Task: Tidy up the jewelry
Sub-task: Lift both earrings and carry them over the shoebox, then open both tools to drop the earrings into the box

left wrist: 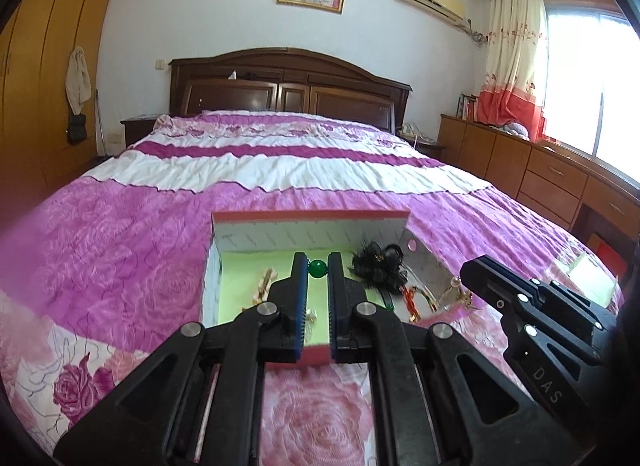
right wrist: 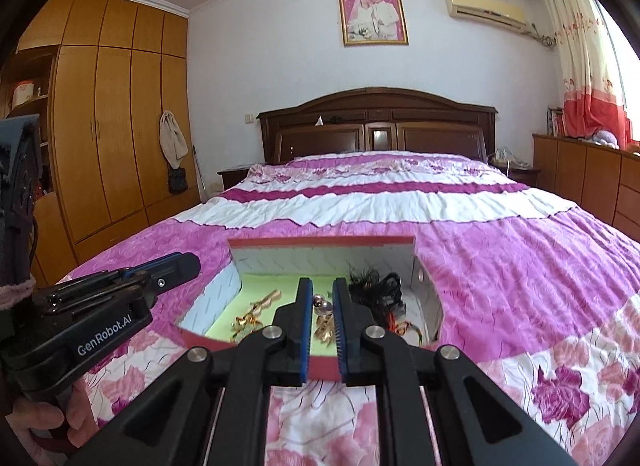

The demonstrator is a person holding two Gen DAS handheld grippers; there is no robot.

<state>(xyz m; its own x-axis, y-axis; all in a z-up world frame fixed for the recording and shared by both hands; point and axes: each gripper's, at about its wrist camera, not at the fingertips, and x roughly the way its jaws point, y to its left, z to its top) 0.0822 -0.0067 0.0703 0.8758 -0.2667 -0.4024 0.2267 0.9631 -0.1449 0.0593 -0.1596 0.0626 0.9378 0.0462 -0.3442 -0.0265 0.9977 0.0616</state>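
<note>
Resting on the pink floral bedspread [left wrist: 120, 242] of the bed, the open jewelry box [left wrist: 312, 225] is a shallow cardboard tray with a red outer rim, grey-white inner walls and a pale green floor. It lies near the foot of the bed, directly ahead of both tools. Its contents are loose:

- a gold ornament [right wrist: 260, 304] at the left of the green floor;
- a black feathered piece [left wrist: 378, 266] at the right, with a black cord loop beside it;
- a red and gold item [left wrist: 412, 298] against the right wall;
- a second gold piece [right wrist: 325, 328] near the front rim.

Left tool [left wrist: 319, 268]: the fingers are clenched on a round green bead [left wrist: 318, 268], which sits pinched between the tips. The tool is tilted slightly downward, with the bead seen over the middle of the box. In the right wrist view the same tool enters from the left, and the person's hand [right wrist: 48, 422] wraps its handle, with a pink sleeve cuff above it.

Right tool [right wrist: 322, 304]: the fingers are nearly closed, and two small silver beads [right wrist: 322, 303] sit between them near the tips. Whether the pads actually press on the beads cannot be told. It also points slightly downward toward the box.
</note>
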